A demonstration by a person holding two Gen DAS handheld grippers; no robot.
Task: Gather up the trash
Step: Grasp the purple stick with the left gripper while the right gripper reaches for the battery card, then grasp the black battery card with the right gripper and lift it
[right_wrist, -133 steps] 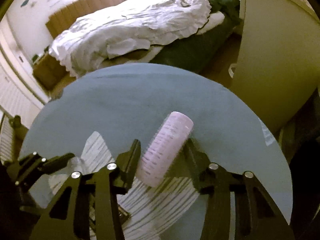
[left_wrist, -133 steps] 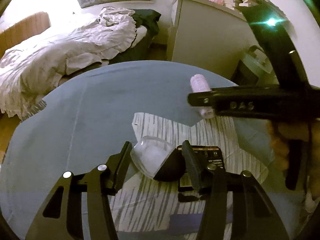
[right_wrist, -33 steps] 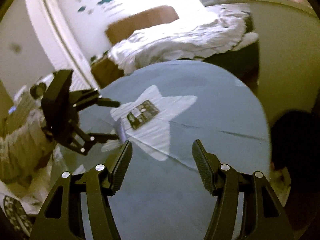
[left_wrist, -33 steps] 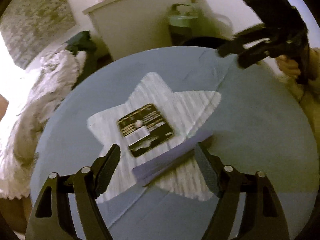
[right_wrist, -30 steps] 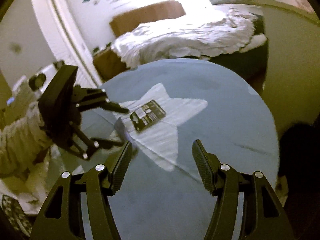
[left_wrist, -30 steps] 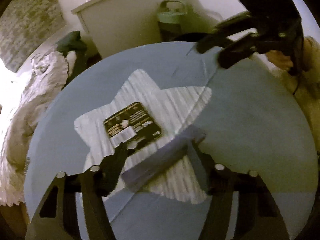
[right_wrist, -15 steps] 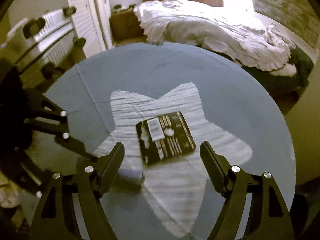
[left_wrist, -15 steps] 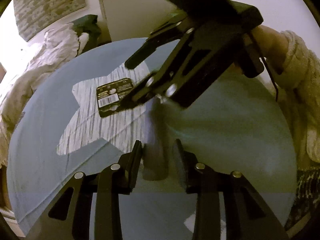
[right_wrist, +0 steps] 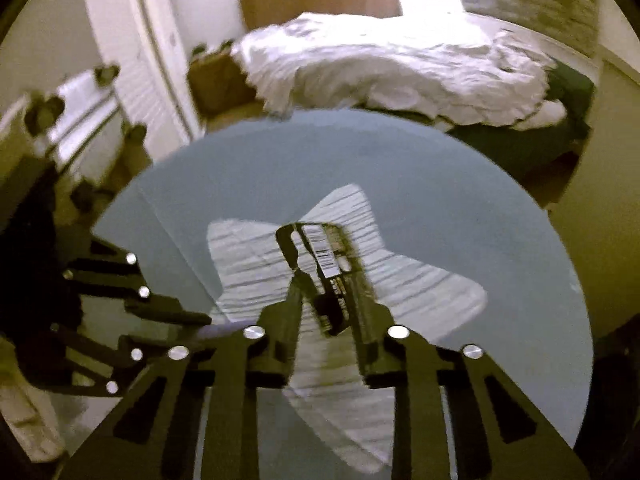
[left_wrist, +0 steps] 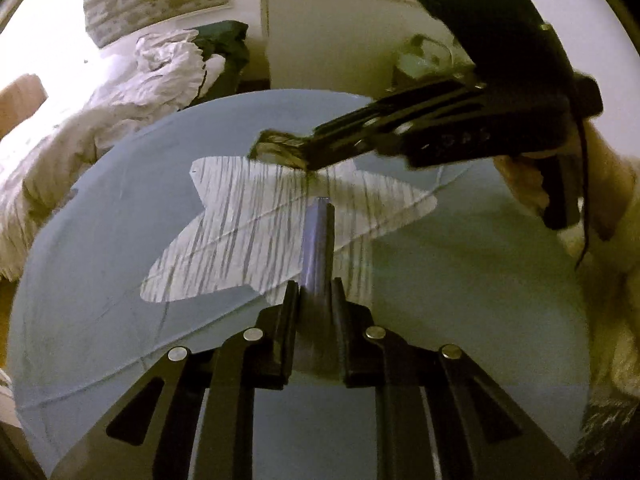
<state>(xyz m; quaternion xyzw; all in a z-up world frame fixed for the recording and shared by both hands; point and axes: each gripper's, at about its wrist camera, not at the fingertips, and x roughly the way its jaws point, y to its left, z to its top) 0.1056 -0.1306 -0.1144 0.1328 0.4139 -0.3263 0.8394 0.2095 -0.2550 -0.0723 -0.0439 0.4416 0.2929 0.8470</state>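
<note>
Left claw: the left claw [left_wrist: 314,300] is clenched on a long purple box [left_wrist: 316,240], which is gripped at its near end and is pointed away toward 12 o'clock over the bench.
Right claw: the right claw [right_wrist: 326,320] is closed onto a flat black packet [right_wrist: 324,260] with a white barcode label; the packet is pinched between the fingers and is tilted, its far end toward 12 o'clock. In the left wrist view this claw [left_wrist: 280,152] is seen at 1 o'clock, with the packet [left_wrist: 276,150] held at its tip just above the star.
Bench: a round bench [left_wrist: 100,220] covered in blue cloth is seen, with a pale striped star patch [left_wrist: 240,220] at its centre.
Collected so far: both pieces of trash in view are held in the claws, and neither appears to be resting flat on the star.
Left on the bench: no other loose trash is made out on the cloth in either view, though the right wrist picture is blurred.
Left to do: both items are judged to be awaiting disposal; no bin can be named with certainty, only a dark object with a pale bag [left_wrist: 420,64] near the white cabinet [left_wrist: 328,36] at 1 o'clock.
Stage: the pick-up is judged as made, the drop-off as not yet done.
</note>
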